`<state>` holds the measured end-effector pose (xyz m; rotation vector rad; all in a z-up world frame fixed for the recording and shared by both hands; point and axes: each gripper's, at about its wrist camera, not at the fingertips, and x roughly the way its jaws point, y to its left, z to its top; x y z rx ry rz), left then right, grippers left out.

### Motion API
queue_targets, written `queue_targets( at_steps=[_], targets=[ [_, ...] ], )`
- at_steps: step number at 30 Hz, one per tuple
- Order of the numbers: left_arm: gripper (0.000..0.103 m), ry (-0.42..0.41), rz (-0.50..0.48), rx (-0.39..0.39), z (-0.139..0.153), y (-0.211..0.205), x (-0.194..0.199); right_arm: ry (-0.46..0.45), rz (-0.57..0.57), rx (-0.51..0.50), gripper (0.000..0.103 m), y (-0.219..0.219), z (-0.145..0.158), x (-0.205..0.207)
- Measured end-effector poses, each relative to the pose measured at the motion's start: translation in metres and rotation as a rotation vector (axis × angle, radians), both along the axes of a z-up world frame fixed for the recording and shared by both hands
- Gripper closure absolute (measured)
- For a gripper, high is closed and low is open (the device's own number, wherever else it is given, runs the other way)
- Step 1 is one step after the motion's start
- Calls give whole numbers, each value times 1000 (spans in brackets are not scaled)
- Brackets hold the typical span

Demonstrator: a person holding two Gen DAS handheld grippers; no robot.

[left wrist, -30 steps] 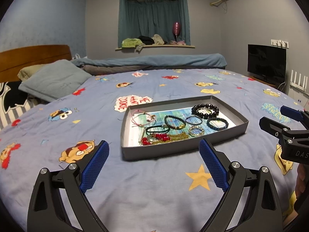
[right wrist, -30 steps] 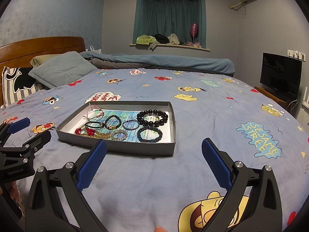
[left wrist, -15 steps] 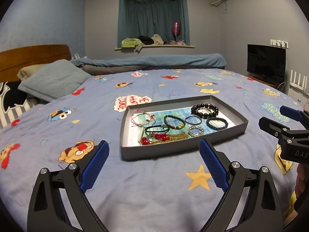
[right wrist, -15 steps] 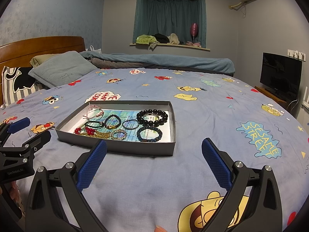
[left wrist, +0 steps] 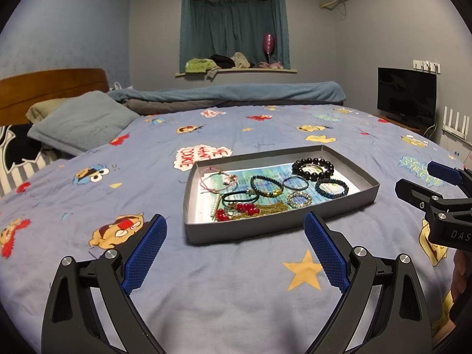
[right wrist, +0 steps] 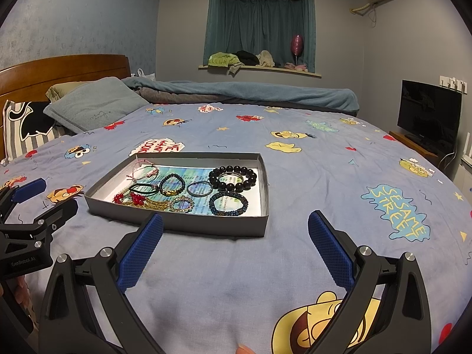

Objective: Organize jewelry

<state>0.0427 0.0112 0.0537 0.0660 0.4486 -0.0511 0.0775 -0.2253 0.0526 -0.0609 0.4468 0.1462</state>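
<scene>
While both pairs of ribbed blue pads stand spread wide and grasp nothing, the left gripper (left wrist: 235,240) and right gripper (right wrist: 236,237) hover over the soft cartoon-print bedsheet (right wrist: 309,159), each black frame cut off at the bottom edge. Just beyond lies the shallow grey cardboard tray (right wrist: 259,224), holding a black bead bracelet (right wrist: 233,178), a dark blue beaded bracelet (right wrist: 228,203), a thin metal bangle (right wrist: 199,189) and tangled red beads with gold chain (right wrist: 138,200) that are hard to separate. Farther off sit a grey pillow (right wrist: 94,107) and a wooden headboard (right wrist: 59,69).
</scene>
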Motion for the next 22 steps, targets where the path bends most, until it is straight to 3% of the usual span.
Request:
queue_targets(
  at_steps=[12,22],
  targets=[
    [9,-15,21,12,1,5,3,5,1,-1,6,-1,-3,1],
    [9,37,12,-12,-4,7,10,8,0,-1,6,-2,-6,2]
  ],
)
